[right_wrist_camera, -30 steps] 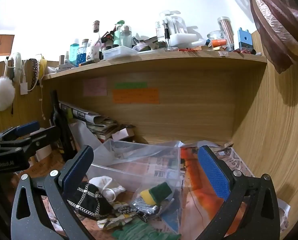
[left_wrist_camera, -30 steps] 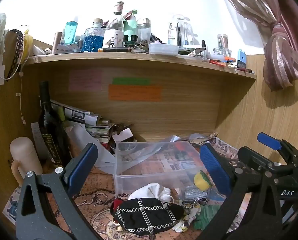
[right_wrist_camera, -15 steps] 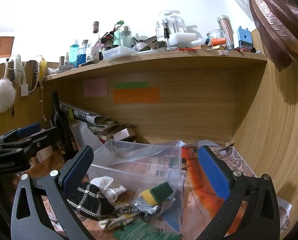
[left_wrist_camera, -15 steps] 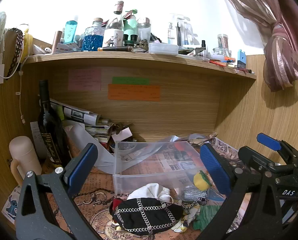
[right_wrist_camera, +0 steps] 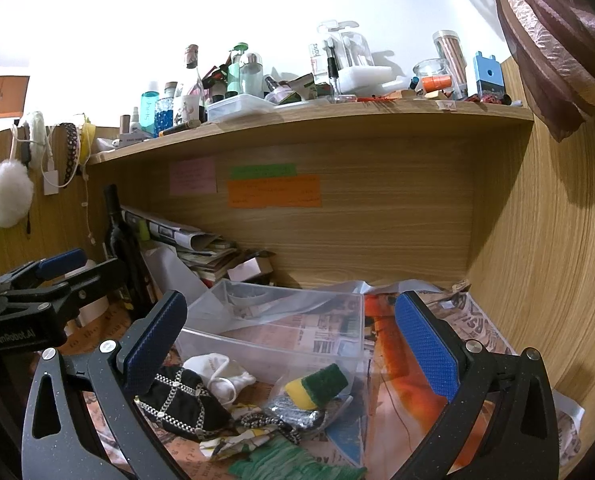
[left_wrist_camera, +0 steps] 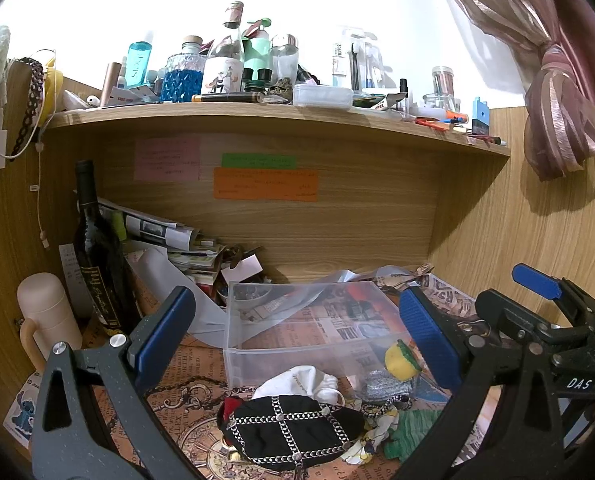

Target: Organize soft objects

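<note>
A pile of soft things lies on the desk in front of a clear plastic bin: a black pouch with chain trim, a white cloth bag, a yellow-green sponge, a silver scourer, a green cloth. My left gripper is open and empty above the pile. My right gripper is open and empty, to the right of the left one.
A dark wine bottle, a beige mug and stacked papers stand at back left. A cluttered shelf runs overhead. Wooden walls close the back and right. A curtain hangs at upper right.
Both grippers have barely shifted; the view has drifted slightly. Nothing was taken hold of or moved.
</note>
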`<state>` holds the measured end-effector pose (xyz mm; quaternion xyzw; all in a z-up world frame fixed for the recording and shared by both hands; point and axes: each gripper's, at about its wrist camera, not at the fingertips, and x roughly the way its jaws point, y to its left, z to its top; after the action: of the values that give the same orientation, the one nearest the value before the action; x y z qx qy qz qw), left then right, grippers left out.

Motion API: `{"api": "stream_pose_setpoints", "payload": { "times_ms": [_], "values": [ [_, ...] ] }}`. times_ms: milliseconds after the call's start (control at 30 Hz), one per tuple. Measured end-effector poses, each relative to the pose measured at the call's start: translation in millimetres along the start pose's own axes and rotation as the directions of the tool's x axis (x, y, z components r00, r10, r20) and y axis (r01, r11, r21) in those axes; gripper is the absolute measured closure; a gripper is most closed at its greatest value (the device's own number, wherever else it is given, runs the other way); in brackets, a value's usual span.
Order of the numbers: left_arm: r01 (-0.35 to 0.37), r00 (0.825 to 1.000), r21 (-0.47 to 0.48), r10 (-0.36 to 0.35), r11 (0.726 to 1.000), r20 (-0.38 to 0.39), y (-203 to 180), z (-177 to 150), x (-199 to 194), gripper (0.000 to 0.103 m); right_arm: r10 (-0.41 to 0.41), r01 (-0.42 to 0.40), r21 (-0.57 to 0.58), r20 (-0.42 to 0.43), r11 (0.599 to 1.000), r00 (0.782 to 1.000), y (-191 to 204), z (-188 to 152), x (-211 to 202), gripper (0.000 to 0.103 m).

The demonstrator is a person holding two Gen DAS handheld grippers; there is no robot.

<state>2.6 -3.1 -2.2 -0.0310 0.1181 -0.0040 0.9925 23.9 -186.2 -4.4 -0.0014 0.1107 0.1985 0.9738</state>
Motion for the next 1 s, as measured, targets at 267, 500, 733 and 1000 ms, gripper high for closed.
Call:
{"api": "stream_pose_setpoints", "payload": {
  "times_ms": [267,500,733,1000],
  "values": [
    [0.000,1.000,0.000,0.000,1.000,0.001,0.1,-0.2,-0.1,0.000,0.004,-0.004,0.005,0.001,1.000,1.000,-0.3,1.6,0.8,0.000],
    [0.000,1.000,0.000,0.000,1.000,0.001,-1.1,-0.1,0.0,0.000,0.004,-0.004,0.003,0.001,1.000,1.000,1.7,1.7,0.0,0.000],
    [0.000,1.000,0.000,0.000,1.000,-0.001,-1.6,-0.5,0.3,0.000,0.004,-0.004,0.002,0.001,1.000,1.000,2.2,2.3,0.2,0.000],
    [0.000,1.000,-0.001,0.000,1.000,0.000,-1.4,-0.7,0.4,0.000,0.006,-0.006,0.007,-0.001,1.000,1.000,2.8,2.6,0.0,0.000]
  ]
}}
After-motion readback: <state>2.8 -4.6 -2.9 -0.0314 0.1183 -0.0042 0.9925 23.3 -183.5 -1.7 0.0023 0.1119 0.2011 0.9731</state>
